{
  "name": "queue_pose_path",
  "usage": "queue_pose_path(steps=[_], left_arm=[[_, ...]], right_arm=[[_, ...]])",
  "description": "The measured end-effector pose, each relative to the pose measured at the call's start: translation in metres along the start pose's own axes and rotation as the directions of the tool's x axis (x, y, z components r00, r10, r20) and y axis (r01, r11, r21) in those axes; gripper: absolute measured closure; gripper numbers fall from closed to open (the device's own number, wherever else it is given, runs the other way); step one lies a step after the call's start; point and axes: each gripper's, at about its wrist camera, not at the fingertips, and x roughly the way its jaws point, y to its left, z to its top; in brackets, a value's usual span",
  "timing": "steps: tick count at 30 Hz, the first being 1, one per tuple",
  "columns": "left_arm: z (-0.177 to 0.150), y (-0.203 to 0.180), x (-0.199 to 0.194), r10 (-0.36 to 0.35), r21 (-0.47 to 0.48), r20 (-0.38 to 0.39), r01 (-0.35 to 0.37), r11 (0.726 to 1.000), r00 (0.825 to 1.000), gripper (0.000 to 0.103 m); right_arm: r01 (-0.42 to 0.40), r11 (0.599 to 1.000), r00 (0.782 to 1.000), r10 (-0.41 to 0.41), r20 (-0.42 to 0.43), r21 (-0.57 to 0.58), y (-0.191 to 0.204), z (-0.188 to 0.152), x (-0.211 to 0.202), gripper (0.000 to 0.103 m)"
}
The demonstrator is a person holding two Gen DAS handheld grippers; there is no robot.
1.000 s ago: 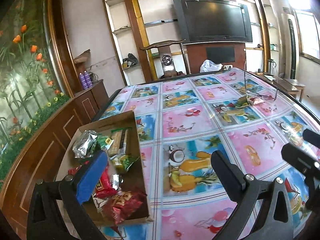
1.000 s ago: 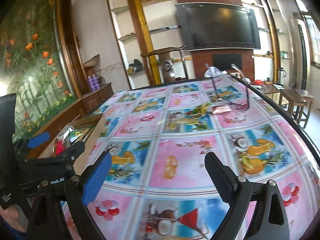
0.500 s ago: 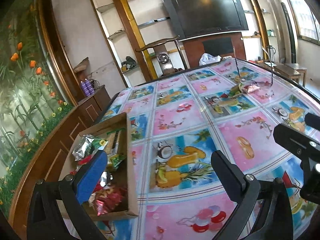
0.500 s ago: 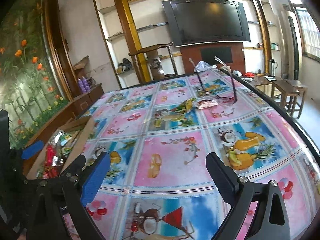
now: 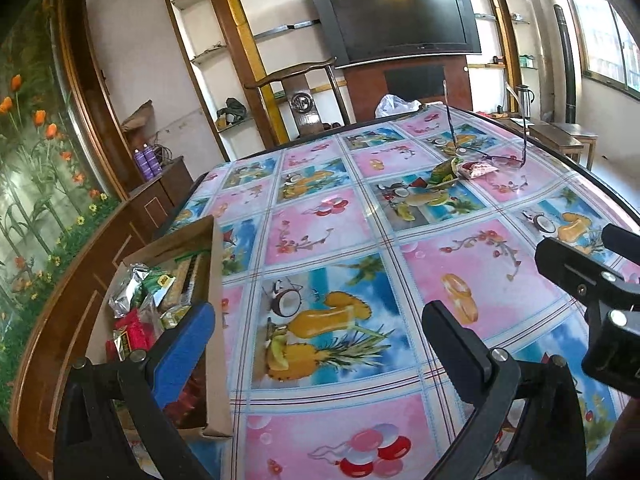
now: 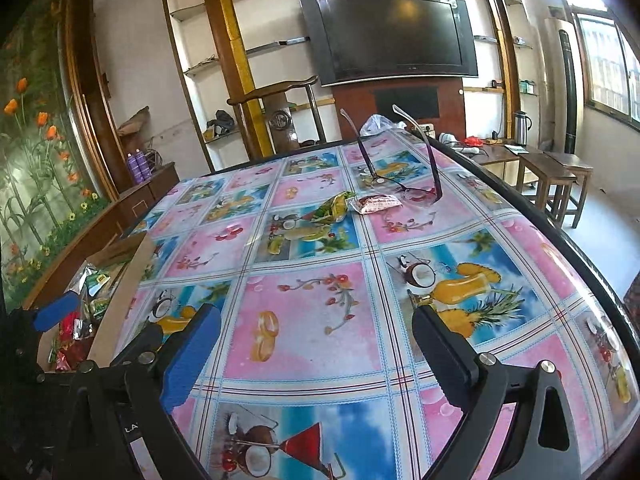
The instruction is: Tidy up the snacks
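Most of the haul is already in: my shallow brown cardboard box (image 5: 212, 280) at the left edge of the bench (image 5: 328, 236), under its fruit-print pink and blue plastic cloth, holds a heap of packets, a crinkled silver foil pouch (image 5: 126, 292) and red wrappers (image 5: 130, 334) among them. Left to fetch, as I judge it: the green-and-yellow snack packet (image 6: 334, 209) and the small red-and-white sachet (image 6: 376, 203), lying just beside each other far across the bench, next to a pair of purple-framed spectacles (image 6: 416, 192). My left hand-held gripper (image 5: 316, 344) is spread wide and empty, my right hand-held gripper (image 6: 316, 344) likewise. Against a second ago, both cameras have risen and tipped back, the box sits lower-left and more edge-on, and those two far packets look larger and clearer from the right side.
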Motion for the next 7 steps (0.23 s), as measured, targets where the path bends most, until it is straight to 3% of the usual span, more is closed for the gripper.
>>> queue_pose_path(steps=[3,7], left_arm=[[0.0008,-0.0019,-0.0008,0.008,0.005,0.007,-0.008,1.0,1.0,0.0],[0.0013,-0.0055,-0.0005,-0.036,0.009,-0.006,0.036,0.999,0.999,0.0]], right_arm=[[0.002,1.0,1.0,-0.002,-0.002,-0.004,-0.001,-0.0001,0.0006,0.005],[0.008,1.0,1.0,-0.008,-0.005,-0.003,-0.0007,0.0004,0.0018,0.005]])
